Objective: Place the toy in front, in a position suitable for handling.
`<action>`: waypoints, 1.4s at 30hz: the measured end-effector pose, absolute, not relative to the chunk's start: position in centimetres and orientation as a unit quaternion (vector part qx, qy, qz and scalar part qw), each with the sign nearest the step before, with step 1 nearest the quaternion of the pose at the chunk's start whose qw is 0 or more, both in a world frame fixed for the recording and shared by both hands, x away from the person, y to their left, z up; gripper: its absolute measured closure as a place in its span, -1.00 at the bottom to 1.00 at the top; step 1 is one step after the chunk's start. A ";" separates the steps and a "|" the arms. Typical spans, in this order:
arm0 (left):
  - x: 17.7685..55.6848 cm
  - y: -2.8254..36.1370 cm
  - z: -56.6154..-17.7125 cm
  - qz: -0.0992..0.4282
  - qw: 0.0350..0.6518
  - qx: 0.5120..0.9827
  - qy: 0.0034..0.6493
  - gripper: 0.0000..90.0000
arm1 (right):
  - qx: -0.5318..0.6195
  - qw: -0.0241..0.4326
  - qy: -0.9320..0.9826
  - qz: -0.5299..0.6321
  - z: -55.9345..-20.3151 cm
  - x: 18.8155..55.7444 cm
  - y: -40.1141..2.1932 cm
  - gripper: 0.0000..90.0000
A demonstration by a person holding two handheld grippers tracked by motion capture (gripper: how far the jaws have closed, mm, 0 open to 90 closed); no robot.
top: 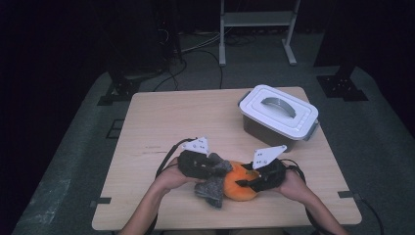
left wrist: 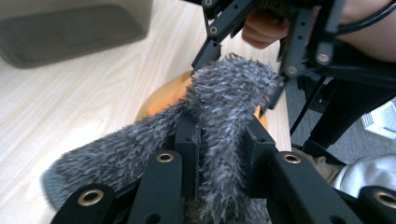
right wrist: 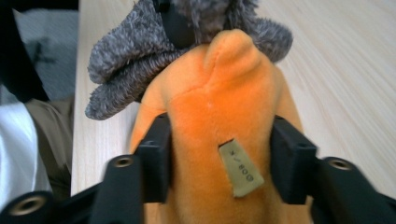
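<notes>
Near the table's (top: 147, 117) front edge, the left gripper (left wrist: 219, 140) pinches the grey fuzzy part (left wrist: 229, 93) while the right gripper (right wrist: 219, 158) squeezes the orange plush toy (right wrist: 219, 116) lying between them.

Dim room, grey carpet (top: 381, 147), white rack (top: 257, 19).

The plush toy (top: 240, 183) is bright orange with shaggy grey fur (left wrist: 224, 102) and a tan tag (right wrist: 240, 168). Both claws are black. The worktop (top: 161, 122) is pale wood grain; the box (top: 276, 117) is grey with a white lid.
</notes>
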State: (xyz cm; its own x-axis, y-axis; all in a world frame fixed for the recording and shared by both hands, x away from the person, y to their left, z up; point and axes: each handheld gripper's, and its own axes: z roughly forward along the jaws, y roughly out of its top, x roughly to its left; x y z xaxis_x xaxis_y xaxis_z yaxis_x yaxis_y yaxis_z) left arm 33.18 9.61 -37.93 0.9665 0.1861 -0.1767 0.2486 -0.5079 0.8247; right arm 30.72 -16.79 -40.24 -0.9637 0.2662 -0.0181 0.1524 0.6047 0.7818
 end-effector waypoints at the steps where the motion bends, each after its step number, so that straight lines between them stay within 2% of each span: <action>1: 33.2 9.9 -37.6 -0.031 0.486 0.865 0.122 0.61 | 0.110 0.060 0.890 0.438 -40.2 31.0 -16.7 0.13; 6: 33.5 11.1 -35.9 -0.039 0.517 0.846 0.120 0.61 | 0.072 0.026 0.873 0.481 -40.0 31.7 -15.4 0.16; 11: 33.3 11.3 -37.2 -0.047 0.493 0.859 0.129 0.61 | 0.040 0.001 0.881 0.472 -41.1 32.3 -14.6 0.13; 17: 33.1 11.6 -38.1 -0.036 0.477 0.868 0.135 0.61 | 0.036 -0.005 0.882 0.470 -41.6 32.6 -16.0 0.11; 22: 33.1 11.4 -38.0 -0.033 0.469 0.872 0.136 0.60 | 0.047 -0.002 0.879 0.475 -41.9 32.8 -17.5 0.04; 27: 33.2 10.1 -37.7 -0.026 0.466 0.874 0.134 0.60 | 0.096 -0.005 0.881 0.464 -41.5 32.6 -18.0 -0.28; 29: 33.2 9.6 -37.5 -0.023 0.462 0.876 0.134 0.60 | 0.115 0.012 0.884 0.453 -41.1 31.9 -18.1 -0.37; 36: 33.1 8.5 -37.3 -0.028 0.464 0.875 0.133 0.60 | 0.140 0.051 0.874 0.462 -40.3 29.4 -18.4 -0.44; 38: 33.0 8.1 -37.2 -0.021 0.457 0.880 0.128 0.60 | 0.143 0.059 0.878 0.453 -40.5 29.2 -17.9 -0.36; 42: 32.7 8.0 -37.0 -0.022 0.453 0.883 0.122 0.60 | 0.126 0.052 0.884 0.447 -40.7 29.7 -17.8 0.09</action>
